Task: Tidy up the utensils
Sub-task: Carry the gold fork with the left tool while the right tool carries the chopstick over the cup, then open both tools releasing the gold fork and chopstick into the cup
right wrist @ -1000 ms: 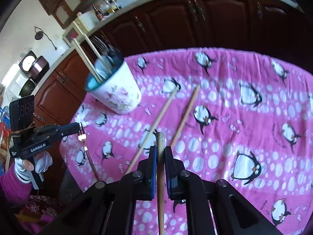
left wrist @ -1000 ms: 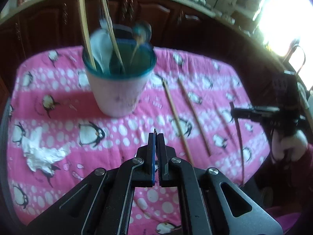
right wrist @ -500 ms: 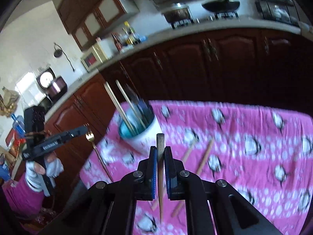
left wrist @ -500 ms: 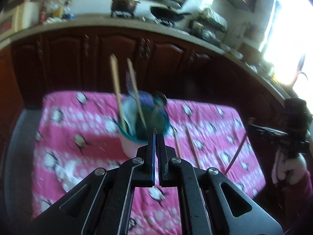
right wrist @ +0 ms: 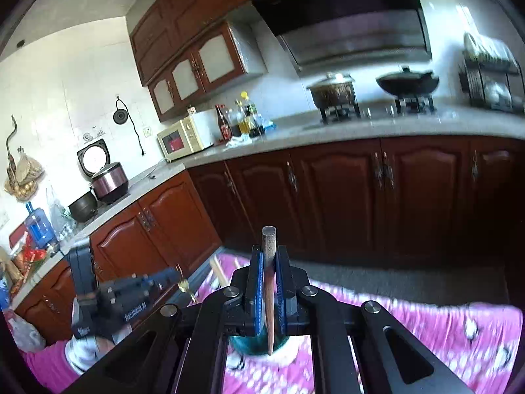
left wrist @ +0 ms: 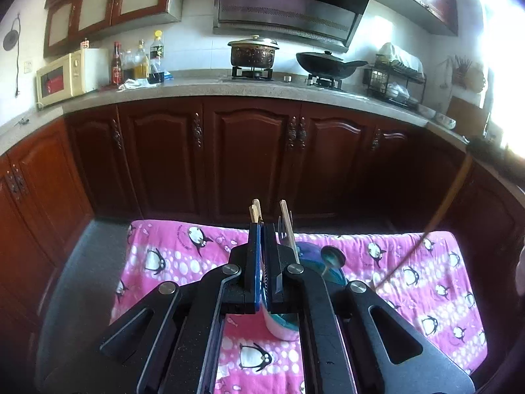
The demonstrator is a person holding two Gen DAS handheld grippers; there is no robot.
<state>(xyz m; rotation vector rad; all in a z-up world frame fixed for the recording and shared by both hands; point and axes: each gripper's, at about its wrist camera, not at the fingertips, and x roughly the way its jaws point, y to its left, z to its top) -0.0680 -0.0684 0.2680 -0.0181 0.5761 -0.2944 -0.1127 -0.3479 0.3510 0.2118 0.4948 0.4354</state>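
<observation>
Right tool point(right wrist: 269, 264) clamped on dark tapered wooden chopstick point(right wrist: 269, 282), above teal-rimmed white cup point(right wrist: 259, 349); left tool point(left wrist: 262, 229) together on gold metal fork point(right wrist: 183, 285), handle hidden

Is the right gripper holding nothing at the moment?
No, the right gripper is clamped on a brown chopstick that stands upright between its jaws.

We looked forward from the left gripper point(left wrist: 262, 229) toward the kitchen cabinets point(left wrist: 246, 157), high over the pink cloth point(left wrist: 170, 256). From the right gripper point(right wrist: 269, 252) we faced the same counter point(right wrist: 328, 128) at an angle. Both views shared the cup point(left wrist: 282, 328), stove pots point(left wrist: 252, 52) and microwave point(right wrist: 183, 136).
</observation>
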